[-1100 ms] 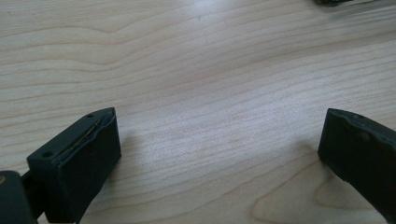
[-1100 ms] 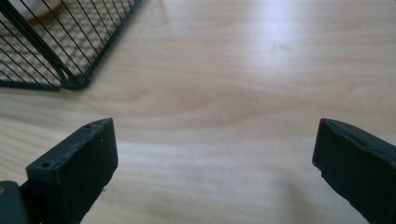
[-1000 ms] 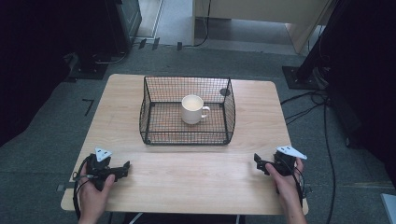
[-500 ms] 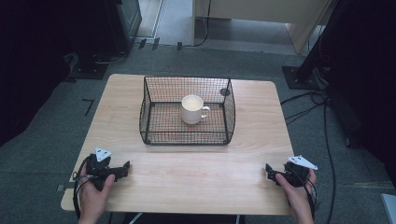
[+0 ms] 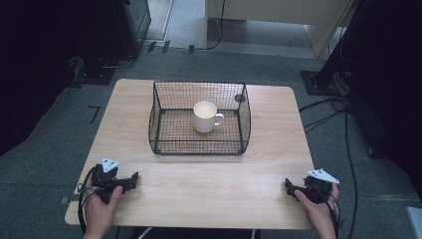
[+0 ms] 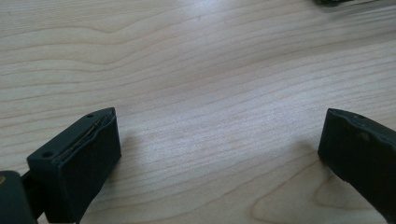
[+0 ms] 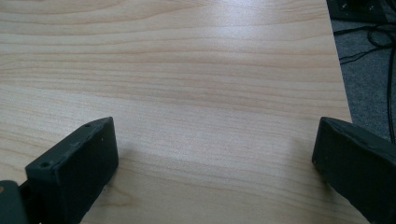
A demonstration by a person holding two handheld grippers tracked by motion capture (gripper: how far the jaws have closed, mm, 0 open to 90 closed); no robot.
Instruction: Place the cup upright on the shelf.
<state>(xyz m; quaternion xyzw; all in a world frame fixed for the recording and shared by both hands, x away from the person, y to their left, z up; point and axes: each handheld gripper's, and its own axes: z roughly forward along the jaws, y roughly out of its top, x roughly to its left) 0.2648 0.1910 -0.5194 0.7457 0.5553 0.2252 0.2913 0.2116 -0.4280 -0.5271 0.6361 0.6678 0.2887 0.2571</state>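
Below me the wooden surface (image 5: 199, 184) spreads wide, with a black wire basket (image 5: 199, 119) standing at its middle toward the far edge. Inside the basket a white mug (image 5: 205, 116) sits upright, its handle turned to my right. Both my tongs rest on the near part of the surface, well apart from the basket and from each other. My left tongs (image 5: 133, 178) lie by the near left corner, my right tongs (image 5: 288, 185) by the near right corner. From the left gripper view, the left tongs (image 6: 219, 144) gape wide over bare wood and hold nothing. From the right gripper view, the right tongs (image 7: 215, 149) stand just as wide and empty, and the surface's edge shows, with grey floor (image 7: 369, 60) and cables (image 7: 369, 42) beyond. No writing can be read anywhere.
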